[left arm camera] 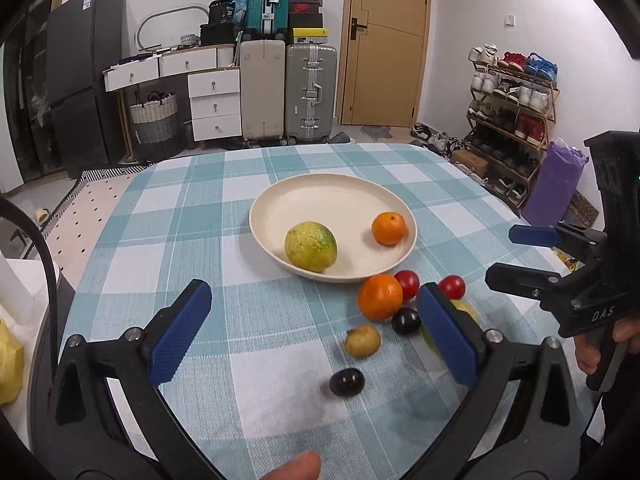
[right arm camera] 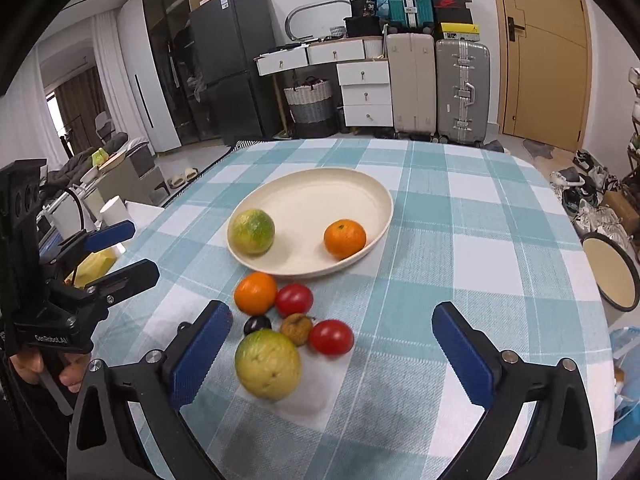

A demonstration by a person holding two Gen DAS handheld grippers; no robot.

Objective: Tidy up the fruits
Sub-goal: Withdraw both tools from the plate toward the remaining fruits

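Fingers (left arm camera: 180,336) of left gripper (left arm camera: 316,340) spread wide, holding nothing; right gripper (right arm camera: 332,360) likewise wide apart and empty. Nearest on the checked table (right arm camera: 480,240): dark grape (left arm camera: 347,382), loose yellow-green fruit (right arm camera: 267,364), two tomatoes (right arm camera: 331,337), small brown fruit (right arm camera: 296,329), second grape (right arm camera: 257,324), orange (right arm camera: 255,293) just beside the plate rim. Farther: cream plate (right arm camera: 320,196) carrying green-yellow fruit (right arm camera: 251,231) and orange mandarin (right arm camera: 344,239), apart.
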